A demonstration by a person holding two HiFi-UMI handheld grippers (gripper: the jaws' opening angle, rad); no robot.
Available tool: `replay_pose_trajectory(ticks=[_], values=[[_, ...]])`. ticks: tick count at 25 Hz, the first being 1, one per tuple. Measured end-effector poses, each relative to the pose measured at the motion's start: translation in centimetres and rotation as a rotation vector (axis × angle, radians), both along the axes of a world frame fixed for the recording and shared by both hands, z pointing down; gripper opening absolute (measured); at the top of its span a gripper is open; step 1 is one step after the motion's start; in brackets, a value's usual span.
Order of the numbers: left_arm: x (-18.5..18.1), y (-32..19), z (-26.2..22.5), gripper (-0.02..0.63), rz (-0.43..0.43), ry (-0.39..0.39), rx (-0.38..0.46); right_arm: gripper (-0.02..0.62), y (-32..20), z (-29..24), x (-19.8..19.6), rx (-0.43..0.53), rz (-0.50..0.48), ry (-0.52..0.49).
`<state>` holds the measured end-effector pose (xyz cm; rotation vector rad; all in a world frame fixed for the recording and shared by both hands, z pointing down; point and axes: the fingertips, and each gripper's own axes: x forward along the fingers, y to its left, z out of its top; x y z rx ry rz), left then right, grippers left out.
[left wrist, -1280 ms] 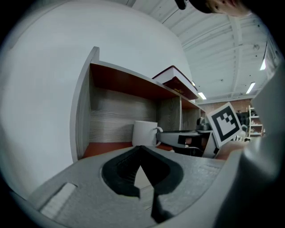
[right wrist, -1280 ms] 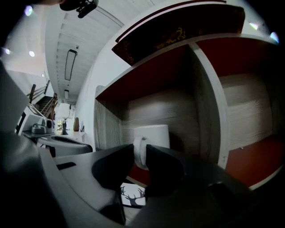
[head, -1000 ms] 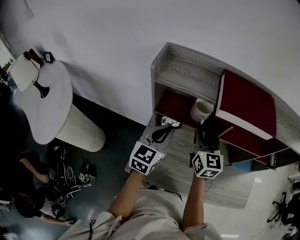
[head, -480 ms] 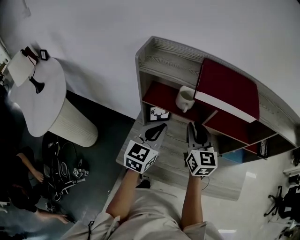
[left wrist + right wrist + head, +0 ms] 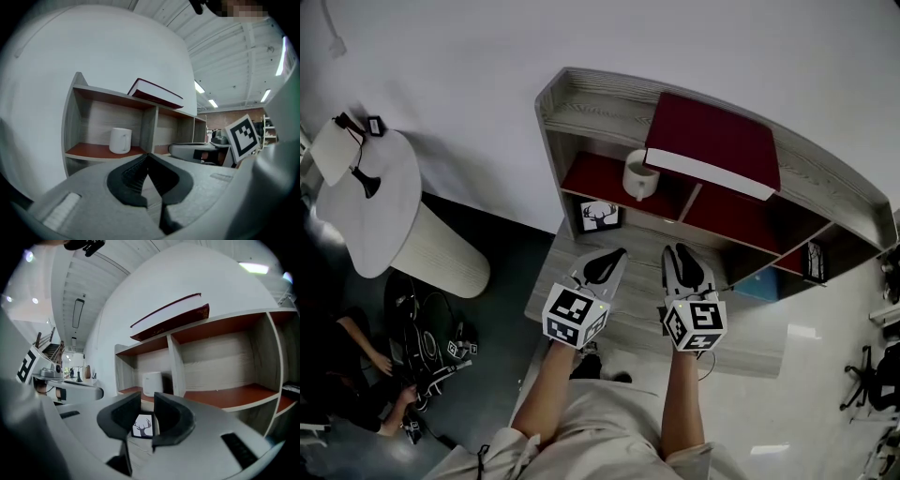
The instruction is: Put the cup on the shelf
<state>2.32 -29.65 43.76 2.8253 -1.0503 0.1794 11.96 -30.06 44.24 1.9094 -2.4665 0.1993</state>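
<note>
White cup (image 5: 639,175) stands upright in the left bay of the shelf (image 5: 581,108) — probably ceramic: rigid, slick, chippable, best pinched at handle or rim. Left gripper (image 5: 609,261) closed, right gripper (image 5: 679,258) narrowly parted — both empty, well clear.

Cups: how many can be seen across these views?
1. The white cup stands upright in the leftmost compartment of the shelf, below the red book. The back of the other compartments is partly hidden.
</note>
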Motion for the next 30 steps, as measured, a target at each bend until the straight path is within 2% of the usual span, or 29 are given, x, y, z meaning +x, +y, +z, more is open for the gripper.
replay_pose_trajectory(ticks=[2, 6, 10, 16, 22, 30], values=[[0.1, 0.9, 0.1, 0.009, -0.002, 0.022, -0.019, 0.097, 1.2, 0.1, 0.1, -0.004, 0.0, -0.004], [0.1, 2.1, 1.5, 0.009, -0.047, -0.004, -0.057, 0.097, 3.6, 0.4, 0.7, -0.003, 0.004, -0.04], [0.1, 3.7, 2.4, 0.009, -0.086, 0.004, -0.085, 0.086, 5.9, 1.0, 1.4, -0.009, 0.009, -0.063], [0.5, 6.7, 1.5, 0.009, -0.104, -0.006, 0.003, 0.065, 9.1, 1.1, 1.8, 0.009, -0.004, -0.092], [0.1, 8.9, 0.3, 0.009, -0.142, 0.021, 0.056, 0.037, 11.3, 0.8, 1.2, 0.026, -0.022, -0.09], [-0.1, 10.8, -1.5, 0.009, -0.128, 0.042, 0.117, 0.02, 13.0, 0.4, 0.1, 0.036, -0.046, -0.082]])
